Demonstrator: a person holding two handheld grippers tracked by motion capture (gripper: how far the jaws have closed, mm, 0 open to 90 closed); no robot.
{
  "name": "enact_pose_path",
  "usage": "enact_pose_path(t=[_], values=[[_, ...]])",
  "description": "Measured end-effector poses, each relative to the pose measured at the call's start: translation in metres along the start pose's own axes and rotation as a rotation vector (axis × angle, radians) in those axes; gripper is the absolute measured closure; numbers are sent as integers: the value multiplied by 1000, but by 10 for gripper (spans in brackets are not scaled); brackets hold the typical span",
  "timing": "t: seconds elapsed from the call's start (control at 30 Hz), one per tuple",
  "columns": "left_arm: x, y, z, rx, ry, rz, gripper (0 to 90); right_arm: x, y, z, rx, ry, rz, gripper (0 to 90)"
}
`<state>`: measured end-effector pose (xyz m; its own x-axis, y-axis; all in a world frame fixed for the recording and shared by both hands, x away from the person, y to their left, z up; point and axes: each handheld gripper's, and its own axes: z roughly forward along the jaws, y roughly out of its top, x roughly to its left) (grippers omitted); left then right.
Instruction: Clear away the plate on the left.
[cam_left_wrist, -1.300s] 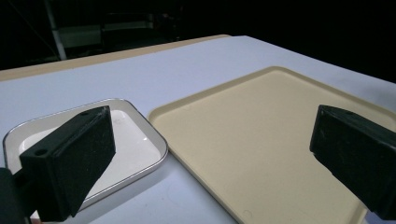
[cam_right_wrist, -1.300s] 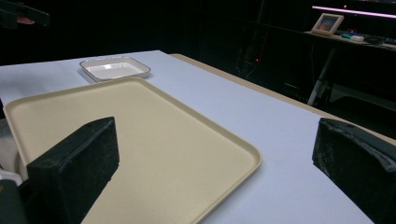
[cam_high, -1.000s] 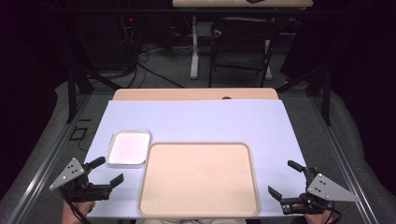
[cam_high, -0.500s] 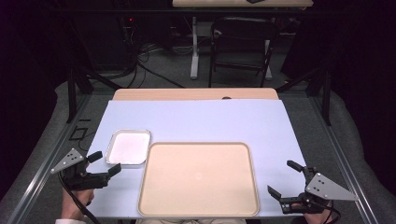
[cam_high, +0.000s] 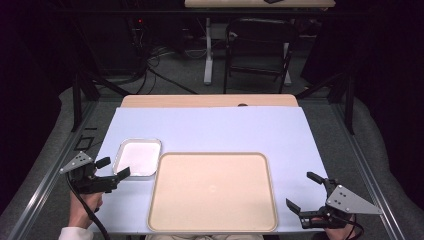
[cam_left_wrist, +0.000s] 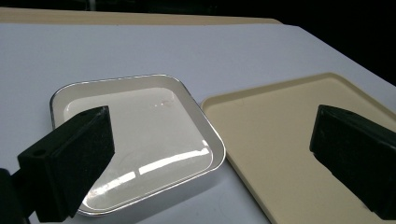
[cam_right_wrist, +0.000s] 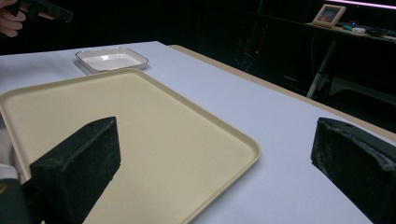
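While your left tongs (cam_high: 111, 169) gape empty at the white dish's (cam_high: 137, 157) near-left corner, your right tongs (cam_high: 308, 192) gape empty beyond the tray (cam_high: 212, 192); no writing shows.

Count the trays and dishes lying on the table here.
2: a small white dish near the left gripper, and a large beige tray beside it, at the table's near middle.

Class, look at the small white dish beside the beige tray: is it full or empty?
Empty. The left gripper view shows the white dish with a bare, glossy bottom reflecting light, nothing lying in it. It sits flat beside the beige tray.
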<state>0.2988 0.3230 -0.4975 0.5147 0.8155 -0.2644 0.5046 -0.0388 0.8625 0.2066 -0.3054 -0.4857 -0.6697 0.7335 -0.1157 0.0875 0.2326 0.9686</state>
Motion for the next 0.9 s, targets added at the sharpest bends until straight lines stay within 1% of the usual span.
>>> enact_pose_path(t=[0.37, 0.53, 0.57, 0.67, 0.73, 0.9], values=[[14, 5, 13, 23, 22, -18, 0, 0, 0, 1, 8, 0, 0, 13], [23, 7, 21, 24, 28, -40, 0, 0, 0, 1, 12, 1, 0, 15], [23, 7, 21, 24, 28, -40, 0, 1, 0, 1, 12, 2, -1, 15], [29, 8, 26, 31, 32, -59, 0, 0, 0, 1, 14, 1, -4, 16], [32, 9, 28, 33, 34, -61, 0, 1, 0, 1, 14, 0, -2, 17], [39, 11, 32, 35, 55, -73, 0, 0, 0, 1, 17, 0, -5, 17]])
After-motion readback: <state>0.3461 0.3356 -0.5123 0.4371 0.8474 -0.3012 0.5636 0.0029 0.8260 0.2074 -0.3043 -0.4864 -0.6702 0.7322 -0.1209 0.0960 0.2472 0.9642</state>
